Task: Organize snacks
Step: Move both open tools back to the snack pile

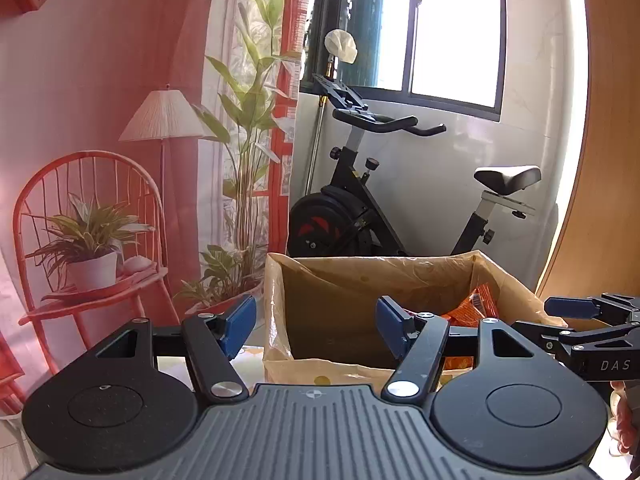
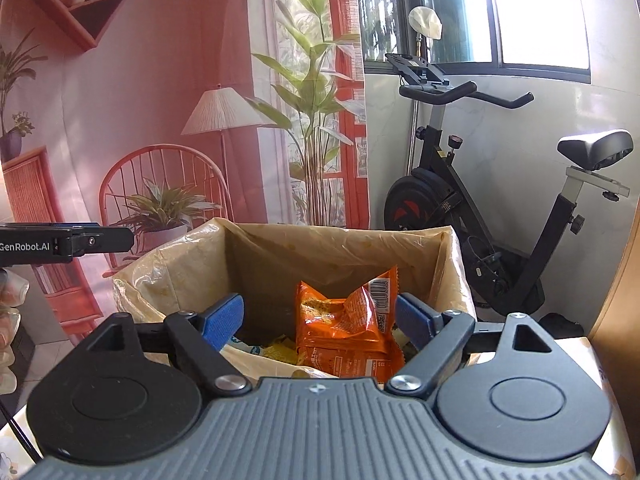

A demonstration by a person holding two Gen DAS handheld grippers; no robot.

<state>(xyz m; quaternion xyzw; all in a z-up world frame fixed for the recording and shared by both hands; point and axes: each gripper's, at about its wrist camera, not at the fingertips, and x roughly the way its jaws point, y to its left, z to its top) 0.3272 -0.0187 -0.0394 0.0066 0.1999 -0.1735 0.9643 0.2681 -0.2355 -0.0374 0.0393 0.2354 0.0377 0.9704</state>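
A cardboard box (image 1: 360, 264) lined with clear plastic stands in front of both grippers. In the left wrist view my left gripper (image 1: 316, 326) hangs open over the box's near left corner with nothing between its blue pads, and orange snack packs (image 1: 472, 308) show inside at the right. My right gripper (image 1: 548, 316) reaches in from the right edge. In the right wrist view my right gripper (image 2: 320, 320) is open above the box (image 2: 340, 236). An orange snack bag (image 2: 344, 320) lies inside, just beyond the fingers and close to the right pad, not gripped. Yellow packets (image 2: 280, 348) lie beside it.
An exercise bike (image 1: 360, 208) stands behind the box under a window. A printed backdrop (image 1: 100, 100) of a chair and plants hangs at the left. A wooden panel (image 1: 608, 160) rises at the right. The left gripper (image 2: 120, 239) enters the right wrist view from the left.
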